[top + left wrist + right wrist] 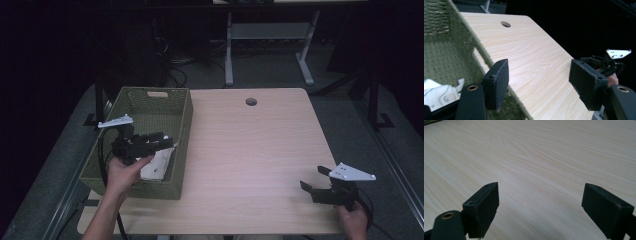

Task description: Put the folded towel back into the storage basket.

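Near edge, right: right gripper (314,180) idle above bare pale wooden table (250,150), jaws spread, nothing held. Left: left gripper (162,141) over the woven olive-green basket (182,120), jaws wide apart, empty. Below, crumpled white cloth (156,165) lying in the basket's near end. Probably the reach-in stage; next, likely dipping down and closing on the cloth.

One green woven basket (181,125), one white crumpled cloth (156,165) inside, one wooden table (250,150), two grippers.
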Demonstrator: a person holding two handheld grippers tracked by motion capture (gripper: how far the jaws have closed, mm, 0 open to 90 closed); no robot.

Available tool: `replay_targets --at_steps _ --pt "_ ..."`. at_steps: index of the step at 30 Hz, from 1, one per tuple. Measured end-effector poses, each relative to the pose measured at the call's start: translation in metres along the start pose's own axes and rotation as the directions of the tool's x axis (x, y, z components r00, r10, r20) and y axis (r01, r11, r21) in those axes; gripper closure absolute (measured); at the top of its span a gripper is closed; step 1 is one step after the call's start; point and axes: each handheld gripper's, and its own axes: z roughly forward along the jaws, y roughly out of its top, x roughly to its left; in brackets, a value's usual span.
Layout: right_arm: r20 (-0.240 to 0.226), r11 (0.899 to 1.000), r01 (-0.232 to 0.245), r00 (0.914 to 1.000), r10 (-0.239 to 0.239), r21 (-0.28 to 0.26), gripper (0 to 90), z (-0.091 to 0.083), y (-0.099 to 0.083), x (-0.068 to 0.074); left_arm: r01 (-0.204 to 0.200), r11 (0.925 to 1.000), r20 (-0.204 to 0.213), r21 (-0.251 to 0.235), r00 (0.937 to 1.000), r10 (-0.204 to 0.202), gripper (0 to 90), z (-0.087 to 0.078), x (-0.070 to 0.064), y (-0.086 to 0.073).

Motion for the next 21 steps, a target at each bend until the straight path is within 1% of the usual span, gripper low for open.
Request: replay_targets --at_steps 1,9,11,15,18,19,20,21 --pt "0.001 1.000 -0.002 1.0000 0.002 0.000 13.7 0.000 0.000 0.000 0.000 1.0000 0.000 0.000 1.0000 0.000 33.0 0.000 0.000 0.000" --pt "0.000 1.000 -0.001 1.0000 0.001 -0.001 13.7 0.000 0.000 0.001 -0.046 0.9989 0.022 0.014 0.9987 0.045 33.5 0.009 -0.013 0.002" --pt "0.000 1.000 -0.002 1.0000 0.002 -0.002 13.7 0.000 0.000 0.000 -0.050 0.9986 0.026 0.017 0.9984 0.050 33.5 0.012 -0.017 0.001" --pt "-0.001 1.000 0.000 1.0000 0.000 -0.003 13.7 0.000 0.000 0.001 -0.091 0.9957 0.042 0.020 0.9951 0.090 33.9 0.019 -0.029 0.001" --pt "-0.004 1.000 0.003 1.0000 -0.003 -0.002 13.7 0.000 0.000 0.001 -0.107 0.9940 0.056 0.024 0.9928 0.106 33.9 0.024 -0.036 0.000" --pt "-0.004 1.000 0.003 1.0000 -0.003 -0.003 13.7 0.000 0.000 0.002 -0.122 0.9921 0.066 0.030 0.9906 0.120 33.9 0.027 -0.041 0.000" --pt "-0.004 1.000 0.003 1.0000 -0.003 -0.003 13.7 0.000 0.000 0.002 -0.122 0.9921 0.066 0.030 0.9906 0.120 33.9 0.027 -0.041 0.000" --pt "-0.004 1.000 0.003 1.0000 -0.003 -0.002 13.7 0.000 0.000 0.002 -0.131 0.9908 0.072 0.034 0.9892 0.128 33.9 0.030 -0.045 0.000"
